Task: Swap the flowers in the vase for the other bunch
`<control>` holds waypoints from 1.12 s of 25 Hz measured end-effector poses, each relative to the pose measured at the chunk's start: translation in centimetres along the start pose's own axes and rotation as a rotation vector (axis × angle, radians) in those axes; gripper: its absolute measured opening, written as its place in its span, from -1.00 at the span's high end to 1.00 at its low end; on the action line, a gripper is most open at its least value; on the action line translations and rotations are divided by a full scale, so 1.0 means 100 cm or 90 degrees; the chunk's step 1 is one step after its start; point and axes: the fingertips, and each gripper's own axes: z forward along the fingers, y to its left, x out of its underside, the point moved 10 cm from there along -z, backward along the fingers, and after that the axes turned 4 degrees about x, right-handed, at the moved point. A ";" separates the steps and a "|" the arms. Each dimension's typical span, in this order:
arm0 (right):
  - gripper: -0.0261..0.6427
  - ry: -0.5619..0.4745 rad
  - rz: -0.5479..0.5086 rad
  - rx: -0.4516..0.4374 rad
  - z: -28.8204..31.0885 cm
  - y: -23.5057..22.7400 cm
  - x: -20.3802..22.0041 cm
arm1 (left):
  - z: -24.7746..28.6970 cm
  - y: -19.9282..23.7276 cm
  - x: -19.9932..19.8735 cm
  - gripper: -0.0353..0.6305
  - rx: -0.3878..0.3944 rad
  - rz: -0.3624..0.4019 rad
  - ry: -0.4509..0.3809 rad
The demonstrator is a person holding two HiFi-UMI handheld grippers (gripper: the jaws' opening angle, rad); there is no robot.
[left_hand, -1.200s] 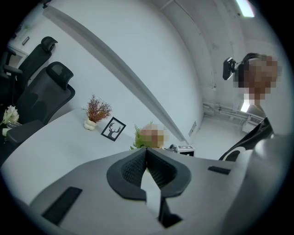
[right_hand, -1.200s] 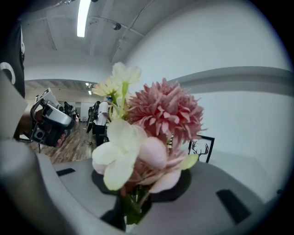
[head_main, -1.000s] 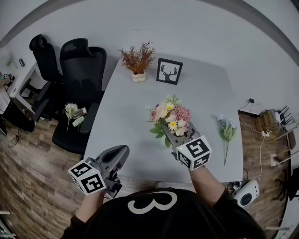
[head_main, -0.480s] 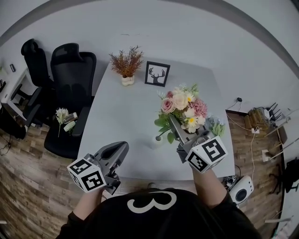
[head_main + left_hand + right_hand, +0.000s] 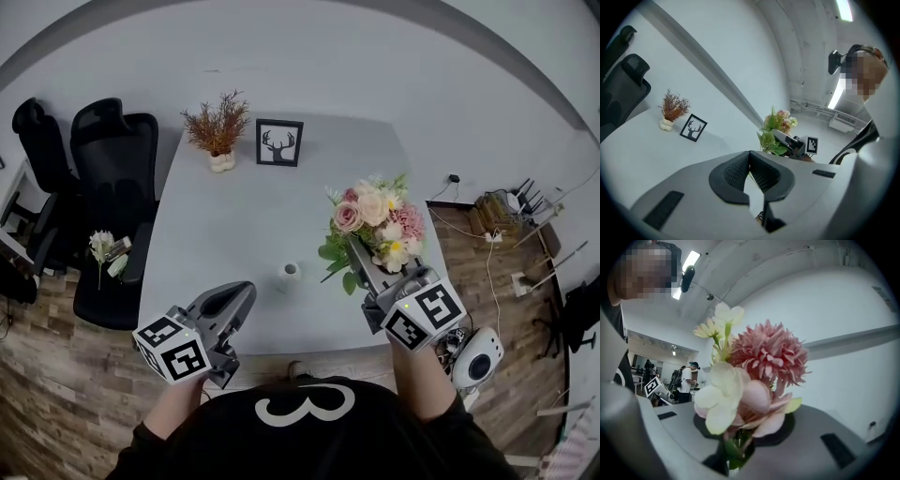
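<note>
The right gripper is now carrying the pink bunch up and away, stems pinched between its jaws, leaving the white vase sitting empty on the bench ahead of the left gripper and its closed, empty jaws, so removal's looking done.

Smooth matt table, wood-plank floor, cloth-like petals on the flowers
</note>
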 end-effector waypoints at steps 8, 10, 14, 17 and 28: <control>0.57 0.096 0.046 0.055 -0.027 -0.028 0.050 | 0.027 -0.003 0.013 0.86 0.027 -0.014 0.042; 0.57 0.130 0.056 0.060 -0.029 -0.036 0.061 | 0.034 -0.004 0.014 0.86 0.029 -0.013 0.052; 0.57 0.183 0.075 0.070 -0.025 -0.049 0.082 | 0.040 0.000 0.015 0.86 0.025 -0.020 0.064; 0.57 0.211 0.083 0.072 -0.022 -0.057 0.096 | 0.044 0.000 0.018 0.86 0.019 -0.024 0.070; 0.57 0.299 0.119 0.051 0.016 -0.085 0.147 | 0.046 0.019 0.014 0.86 -0.052 -0.027 0.059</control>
